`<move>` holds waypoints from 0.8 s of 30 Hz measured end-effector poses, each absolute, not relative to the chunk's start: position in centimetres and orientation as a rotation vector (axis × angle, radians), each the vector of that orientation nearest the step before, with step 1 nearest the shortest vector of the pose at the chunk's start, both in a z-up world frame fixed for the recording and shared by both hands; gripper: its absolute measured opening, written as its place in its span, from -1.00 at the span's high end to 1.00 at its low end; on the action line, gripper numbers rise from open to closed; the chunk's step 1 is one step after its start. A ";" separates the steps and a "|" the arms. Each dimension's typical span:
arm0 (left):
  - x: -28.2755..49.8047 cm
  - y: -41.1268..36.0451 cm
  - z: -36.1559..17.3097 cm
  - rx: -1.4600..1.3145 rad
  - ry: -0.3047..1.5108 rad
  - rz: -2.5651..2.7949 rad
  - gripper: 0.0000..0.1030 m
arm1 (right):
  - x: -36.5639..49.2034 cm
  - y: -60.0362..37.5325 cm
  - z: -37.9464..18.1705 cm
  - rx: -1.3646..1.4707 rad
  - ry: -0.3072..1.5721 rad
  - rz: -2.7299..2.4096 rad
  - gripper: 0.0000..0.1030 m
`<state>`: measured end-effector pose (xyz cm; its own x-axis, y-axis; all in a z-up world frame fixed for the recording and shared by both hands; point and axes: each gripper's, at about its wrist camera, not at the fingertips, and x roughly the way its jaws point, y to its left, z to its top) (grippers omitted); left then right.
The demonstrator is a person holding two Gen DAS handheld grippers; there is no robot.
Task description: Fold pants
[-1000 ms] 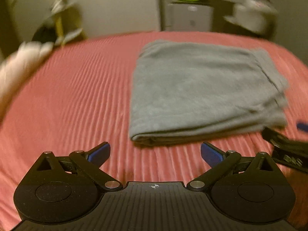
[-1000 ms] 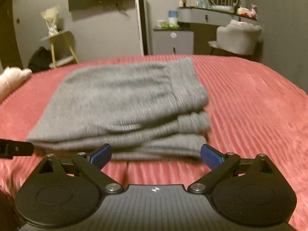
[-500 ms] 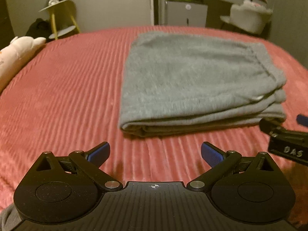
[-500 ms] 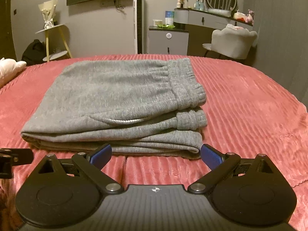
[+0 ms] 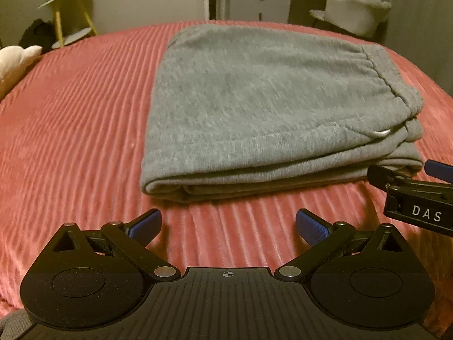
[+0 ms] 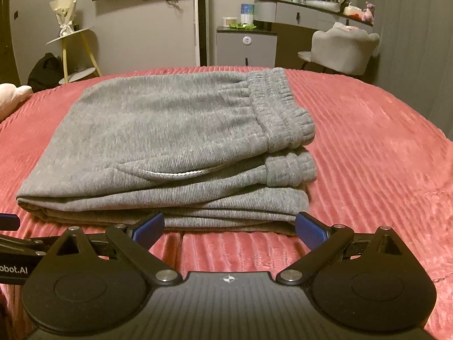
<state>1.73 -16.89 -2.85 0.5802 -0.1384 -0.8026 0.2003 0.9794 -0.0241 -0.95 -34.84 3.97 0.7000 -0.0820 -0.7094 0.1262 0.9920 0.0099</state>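
Note:
Grey sweatpants (image 5: 269, 99) lie folded in a flat stack on the red ribbed bedspread (image 5: 70, 119), waistband at the right end; they also show in the right wrist view (image 6: 170, 136). My left gripper (image 5: 228, 225) is open and empty, hovering just short of the stack's near left corner. My right gripper (image 6: 228, 228) is open and empty, its blue pads (image 6: 310, 231) close to the stack's near edge. The right gripper's side shows at the right of the left wrist view (image 5: 416, 198).
A white plush toy (image 5: 17, 62) lies at the bed's left edge. Beyond the bed stand a yellow-legged side table (image 6: 76, 53), a grey cabinet (image 6: 246, 48), a dresser with a mirror and a grey chair (image 6: 342, 51).
Both grippers have drawn nearer to the folded pants, which now loom larger. The left view has steadied after a blurred swing. Jaws stay open.

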 end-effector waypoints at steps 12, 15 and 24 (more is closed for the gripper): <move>2.0 -17.2 -3.1 0.079 0.934 -0.187 -1.00 | -1.1 -35.4 4.3 0.085 0.768 -0.132 -0.92; 2.0 -17.2 -3.1 0.081 0.933 -0.177 -1.00 | -1.2 -35.1 4.4 0.069 0.761 -0.131 -0.92; 2.0 -17.2 -3.2 0.089 0.937 -0.148 -1.00 | -1.4 -34.3 4.7 0.041 0.754 -0.094 -0.92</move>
